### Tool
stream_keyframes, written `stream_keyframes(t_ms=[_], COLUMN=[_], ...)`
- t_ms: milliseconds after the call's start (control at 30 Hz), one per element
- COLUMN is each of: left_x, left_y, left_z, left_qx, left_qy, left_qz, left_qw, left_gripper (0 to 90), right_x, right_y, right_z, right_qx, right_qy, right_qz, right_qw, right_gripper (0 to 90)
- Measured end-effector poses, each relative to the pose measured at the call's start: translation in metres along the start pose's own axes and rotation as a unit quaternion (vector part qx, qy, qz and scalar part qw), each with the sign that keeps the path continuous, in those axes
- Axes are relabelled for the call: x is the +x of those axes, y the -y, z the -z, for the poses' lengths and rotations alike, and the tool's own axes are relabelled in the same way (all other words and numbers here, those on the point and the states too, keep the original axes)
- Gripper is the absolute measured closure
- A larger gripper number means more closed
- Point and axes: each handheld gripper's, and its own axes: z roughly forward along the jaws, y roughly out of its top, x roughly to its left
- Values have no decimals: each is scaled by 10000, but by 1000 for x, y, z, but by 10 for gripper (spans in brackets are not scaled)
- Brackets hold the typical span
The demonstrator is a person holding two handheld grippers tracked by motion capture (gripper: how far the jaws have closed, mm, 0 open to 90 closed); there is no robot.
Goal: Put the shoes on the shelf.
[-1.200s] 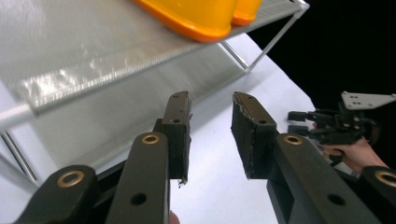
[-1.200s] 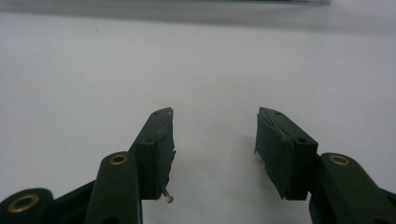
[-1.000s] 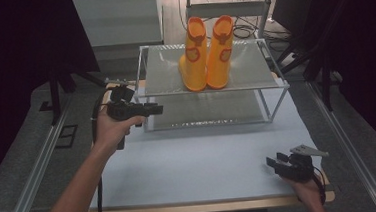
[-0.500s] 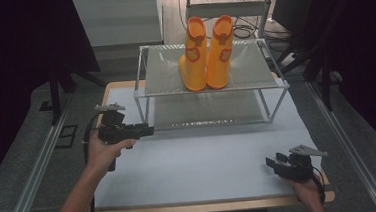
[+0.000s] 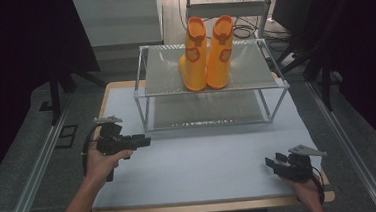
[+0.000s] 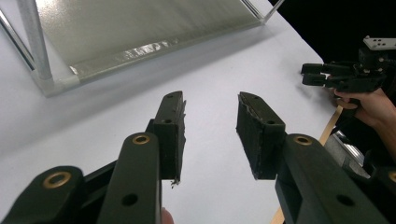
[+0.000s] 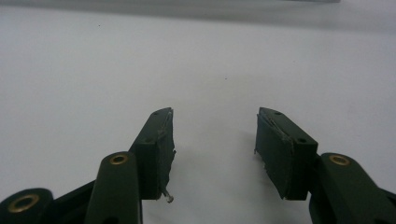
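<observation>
The left gripper [image 5: 143, 140] is held above the table's left edge, jaws apart and empty; the right gripper [image 5: 271, 163] sits low near the front right corner, jaws likewise apart.

A pair of bright orange rubber boots [image 5: 206, 54] with darker orange trim at the cuffs stands upright on the top shelf of a two-tier metal-framed wire rack [image 5: 270, 85], right at its middle. The two boots sit side by side and touching, the shafts leaning a little toward each other, toes turned toward the person's side of the table. Each has a small darker patch on its shaft, too small to make out. The rack itself rests on the far half of the white tabletop [image 5: 205, 165], its lower shelf [image 6: 140, 28] bare and grey just above the surface, its silver corner post [image 6: 37, 46] planted on the white.
</observation>
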Motion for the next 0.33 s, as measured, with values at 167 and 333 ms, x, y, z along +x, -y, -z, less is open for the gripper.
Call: stream_keyframes(t_ms=[167,333], left_x=[-3,-5], left_y=[-3,-3], left_z=[-3,-5], left_qx=[-4,-2], left_qy=[14,36], left_qz=[-24,-52], left_qw=[10000,10000], left_gripper=[616,581], right_x=[-1,-2], right_y=[0,-1], right_z=[1,2], right_qx=[-28,-54], right_qy=[7,12], right_qz=[-13,-31], right_qw=[10000,10000], right_gripper=[464,464])
